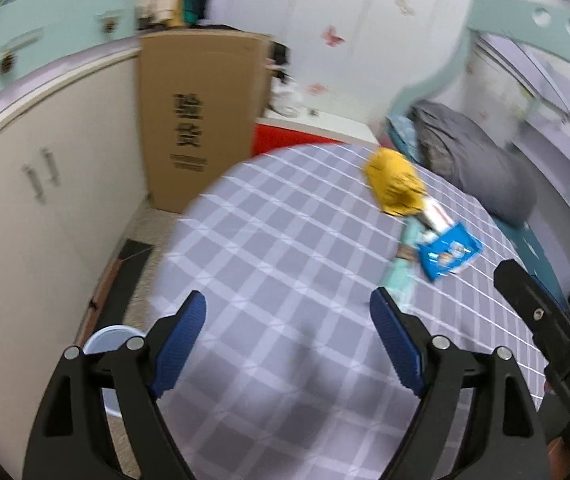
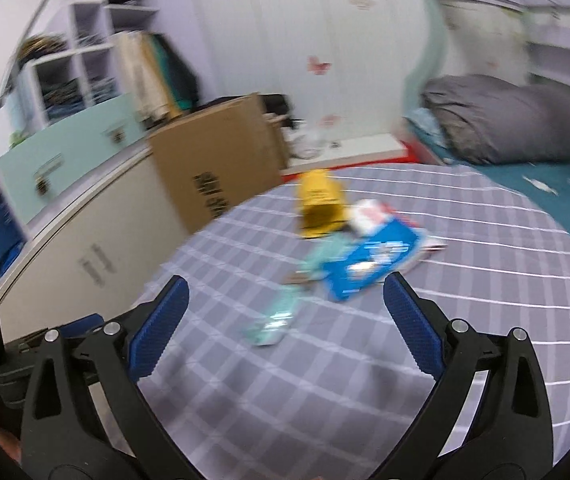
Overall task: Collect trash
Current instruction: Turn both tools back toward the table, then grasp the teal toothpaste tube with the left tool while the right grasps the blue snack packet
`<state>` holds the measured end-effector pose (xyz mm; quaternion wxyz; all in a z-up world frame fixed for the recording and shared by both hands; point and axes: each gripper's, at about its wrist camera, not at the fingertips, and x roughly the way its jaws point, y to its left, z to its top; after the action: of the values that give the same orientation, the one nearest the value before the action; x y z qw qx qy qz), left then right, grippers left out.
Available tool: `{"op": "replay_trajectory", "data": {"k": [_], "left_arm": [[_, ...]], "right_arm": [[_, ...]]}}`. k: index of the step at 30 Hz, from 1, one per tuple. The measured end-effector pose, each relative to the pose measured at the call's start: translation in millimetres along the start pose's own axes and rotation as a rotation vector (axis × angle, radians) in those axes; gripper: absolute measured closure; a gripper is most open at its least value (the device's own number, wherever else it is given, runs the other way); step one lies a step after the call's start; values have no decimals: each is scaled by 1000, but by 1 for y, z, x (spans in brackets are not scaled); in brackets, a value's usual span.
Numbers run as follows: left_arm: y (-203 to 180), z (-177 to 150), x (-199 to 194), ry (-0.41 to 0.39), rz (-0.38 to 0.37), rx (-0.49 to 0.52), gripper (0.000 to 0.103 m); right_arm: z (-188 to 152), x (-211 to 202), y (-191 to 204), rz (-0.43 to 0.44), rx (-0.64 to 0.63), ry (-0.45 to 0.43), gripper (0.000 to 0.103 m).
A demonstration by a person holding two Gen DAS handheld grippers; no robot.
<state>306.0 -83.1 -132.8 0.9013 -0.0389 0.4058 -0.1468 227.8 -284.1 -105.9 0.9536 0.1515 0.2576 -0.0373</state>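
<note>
Trash lies in a loose cluster on a bed with a purple checked sheet (image 1: 269, 240) (image 2: 465, 320). A yellow snack bag (image 1: 395, 188) (image 2: 321, 206) is farthest. A blue snack packet (image 1: 447, 254) (image 2: 369, 262) lies nearer, over a white and red wrapper (image 2: 371, 212). A pale green wrapper (image 1: 399, 272) (image 2: 281, 316) stretches toward me. My left gripper (image 1: 289, 320) hovers open over bare sheet, left of the trash. My right gripper (image 2: 285, 300) is open too, with the green wrapper's near end in line between its blue pads (image 2: 417, 332), apart from them.
A tall cardboard box (image 1: 201, 120) (image 2: 221, 160) stands beside the bed, next to a white cabinet (image 1: 25, 220). A rolled grey duvet (image 1: 473, 160) (image 2: 501, 120) lies at the bed's head. A pale blue bin rim (image 1: 109, 340) shows on the floor by my left gripper.
</note>
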Motion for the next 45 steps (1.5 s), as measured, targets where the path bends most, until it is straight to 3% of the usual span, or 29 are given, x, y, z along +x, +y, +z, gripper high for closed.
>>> {"op": "replay_trajectory", "data": {"k": [5, 9, 15, 17, 19, 22, 24, 33, 34, 36, 39, 42, 45], "left_arm": [[-51, 4, 36, 63, -32, 75, 21], [-74, 8, 56, 70, -11, 135, 25], [-90, 11, 87, 111, 28, 183, 55], [-92, 12, 92, 120, 19, 196, 71], [-93, 13, 91, 112, 20, 225, 76], [-85, 14, 85, 83, -2, 190, 85], [-80, 14, 79, 39, -9, 174, 103], [-79, 11, 71, 3, -10, 169, 103], [-77, 11, 72, 5, -10, 167, 103], [-72, 12, 72, 6, -7, 158, 103], [-63, 11, 68, 10, -16, 144, 103], [-55, 12, 66, 17, -20, 121, 103], [-47, 15, 69, 28, -47, 82, 99]], "right_arm": [[6, 5, -56, -50, 85, 22, 7], [14, 12, -75, -69, 87, 30, 7], [21, 37, -89, -101, 37, 94, 7], [22, 46, -92, -92, 24, 114, 7], [23, 54, -92, -88, 12, 130, 7], [26, 67, -91, -68, 1, 153, 7], [31, 73, -90, -50, -4, 152, 8], [37, 102, -87, -32, -1, 216, 18], [37, 101, -84, -40, -22, 212, 23], [36, 102, -79, -42, -46, 219, 55], [35, 106, -77, -60, -73, 228, 66], [35, 105, -79, -41, -60, 230, 90], [35, 101, -79, -29, -68, 215, 91]]}}
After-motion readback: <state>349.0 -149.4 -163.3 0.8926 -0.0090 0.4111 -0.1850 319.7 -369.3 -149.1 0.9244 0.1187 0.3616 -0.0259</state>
